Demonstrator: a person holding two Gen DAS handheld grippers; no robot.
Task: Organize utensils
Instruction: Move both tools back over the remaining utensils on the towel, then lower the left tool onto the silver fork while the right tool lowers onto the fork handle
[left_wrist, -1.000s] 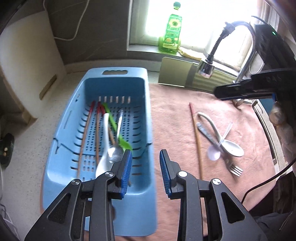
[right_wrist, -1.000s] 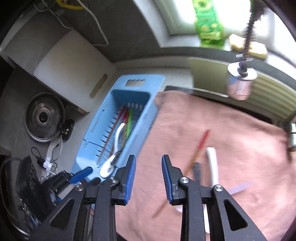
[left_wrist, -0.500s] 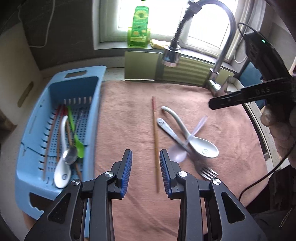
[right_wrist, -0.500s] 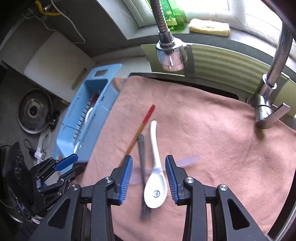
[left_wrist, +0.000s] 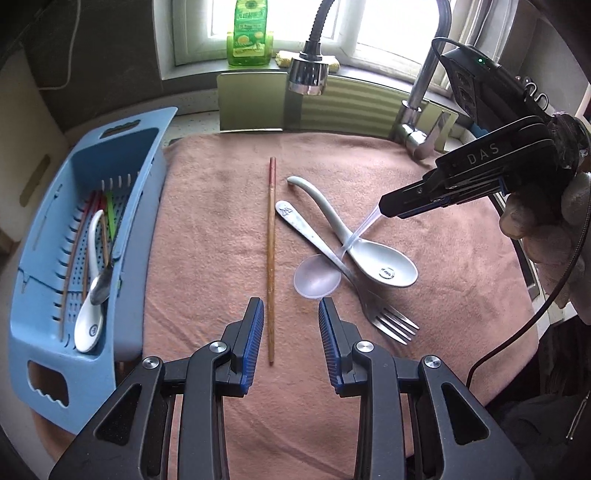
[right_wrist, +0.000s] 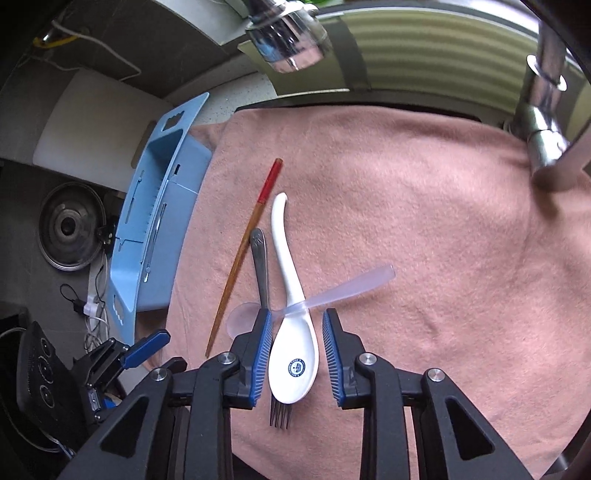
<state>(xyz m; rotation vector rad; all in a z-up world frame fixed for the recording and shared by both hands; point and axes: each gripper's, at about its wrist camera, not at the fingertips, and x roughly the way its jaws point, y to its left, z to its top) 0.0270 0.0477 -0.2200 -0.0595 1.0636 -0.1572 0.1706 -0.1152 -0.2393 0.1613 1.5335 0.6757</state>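
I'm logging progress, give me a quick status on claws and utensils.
Left claw open over brown chopstick. Right claw open, closing around white ceramic spoon. Clear plastic spoon lies across it, steel fork beneath.

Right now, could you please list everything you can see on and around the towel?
towel: one, pink, below faucet
basket: one, blue, left of towel
chopstick: one, wooden, red-ended, on towel
ceramic spoon: one, white, on towel, crossing fork
fork: one, metal, on towel
clear spoon: one, see-through, crossing both
basket utensils: several, mixed, in basket
faucet: one, chrome, behind towel
bottle: one, green, windowsill
left gripper: one, black, blue pads, open above chopstick
right gripper: one, same, jaws just closing, ceramic spoon between, ungripped
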